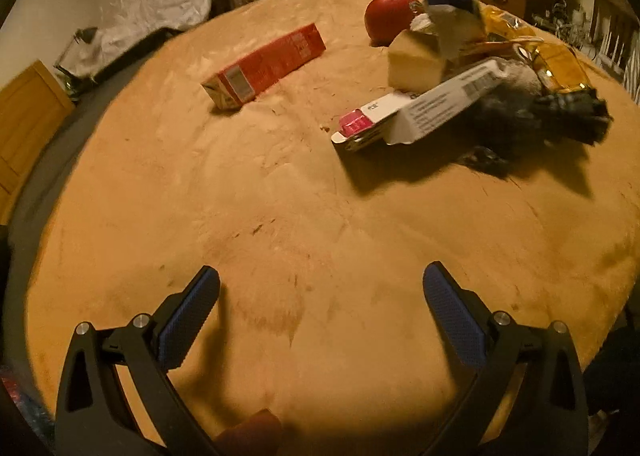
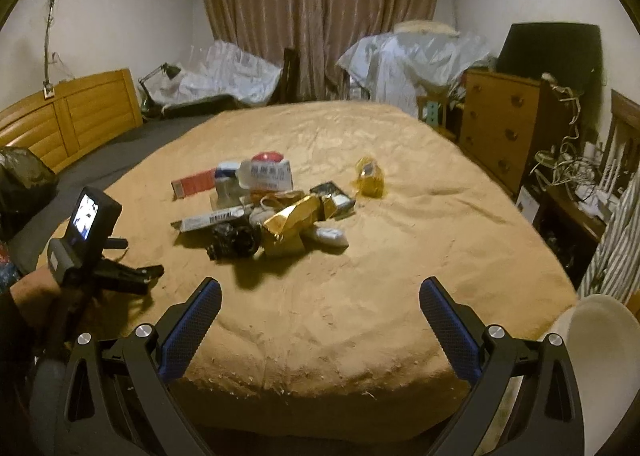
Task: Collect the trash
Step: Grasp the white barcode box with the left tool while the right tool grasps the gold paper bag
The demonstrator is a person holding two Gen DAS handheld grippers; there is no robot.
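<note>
A heap of trash lies mid-bed on the tan blanket (image 2: 400, 256). It holds a gold foil wrapper (image 2: 296, 218), a black crumpled wrapper (image 2: 232, 240), a long white box (image 2: 212, 218), a red carton (image 2: 194, 182) and a white bag (image 2: 268, 174). A yellow wrapper (image 2: 370, 176) lies apart, to the right of the heap. My right gripper (image 2: 320, 290) hangs open and empty over the near edge, short of the heap. In the left wrist view the red carton (image 1: 264, 68), white box (image 1: 424, 108), a red round thing (image 1: 388, 14) and the black wrapper (image 1: 560, 116) lie ahead. My left gripper (image 1: 320, 276) is open and empty.
A wooden headboard (image 2: 68, 124) runs along the left, with a dark bag (image 2: 24, 180) in front of it. A chest of drawers (image 2: 500, 124) and tangled cables (image 2: 568, 168) stand to the right. A white chair (image 2: 600, 356) is at the near right corner. Sheet-covered furniture (image 2: 408, 56) stands behind the bed.
</note>
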